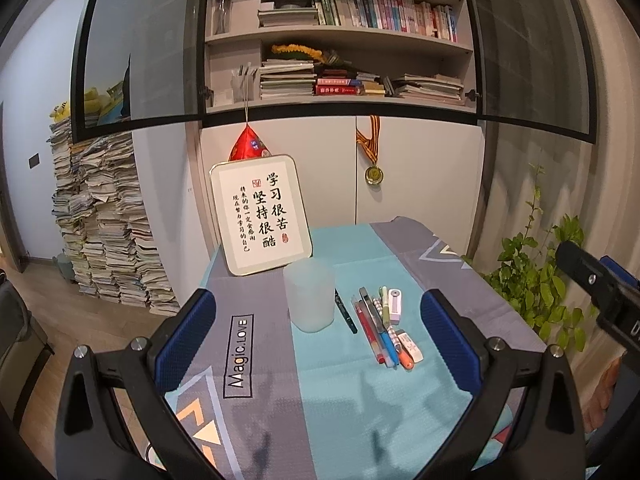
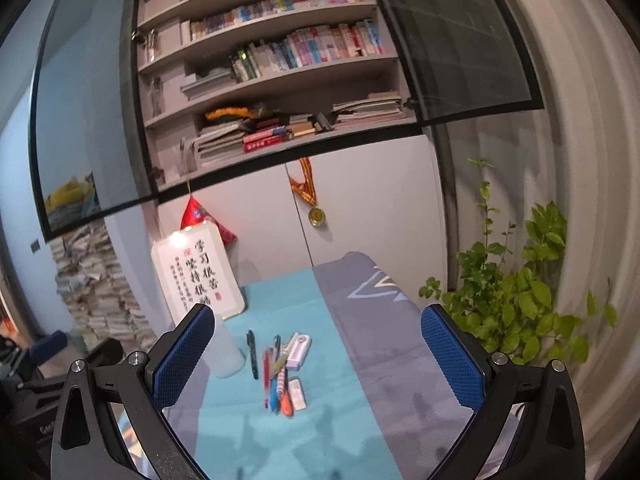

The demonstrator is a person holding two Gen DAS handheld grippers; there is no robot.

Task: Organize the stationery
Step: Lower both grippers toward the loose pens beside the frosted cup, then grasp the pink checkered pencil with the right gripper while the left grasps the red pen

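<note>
A frosted translucent cup (image 1: 310,295) stands upright on the teal strip of the tablecloth (image 1: 352,384); it also shows in the right wrist view (image 2: 226,354). Right of it lie a black pen (image 1: 346,312), a bunch of coloured pens (image 1: 380,326), a white-and-pink correction tape (image 1: 395,305) and a white eraser (image 1: 411,347). The same pile (image 2: 280,372) shows in the right wrist view. My left gripper (image 1: 320,344) is open and empty, held above the table short of the cup. My right gripper (image 2: 316,360) is open and empty, short of the pens.
A framed calligraphy sign (image 1: 262,214) leans against the cabinet at the table's back left. A leafy plant (image 2: 516,312) stands off the table's right edge. Paper stacks (image 1: 104,220) rise on the floor to the left. Bookshelves and a hanging medal (image 1: 374,174) are behind.
</note>
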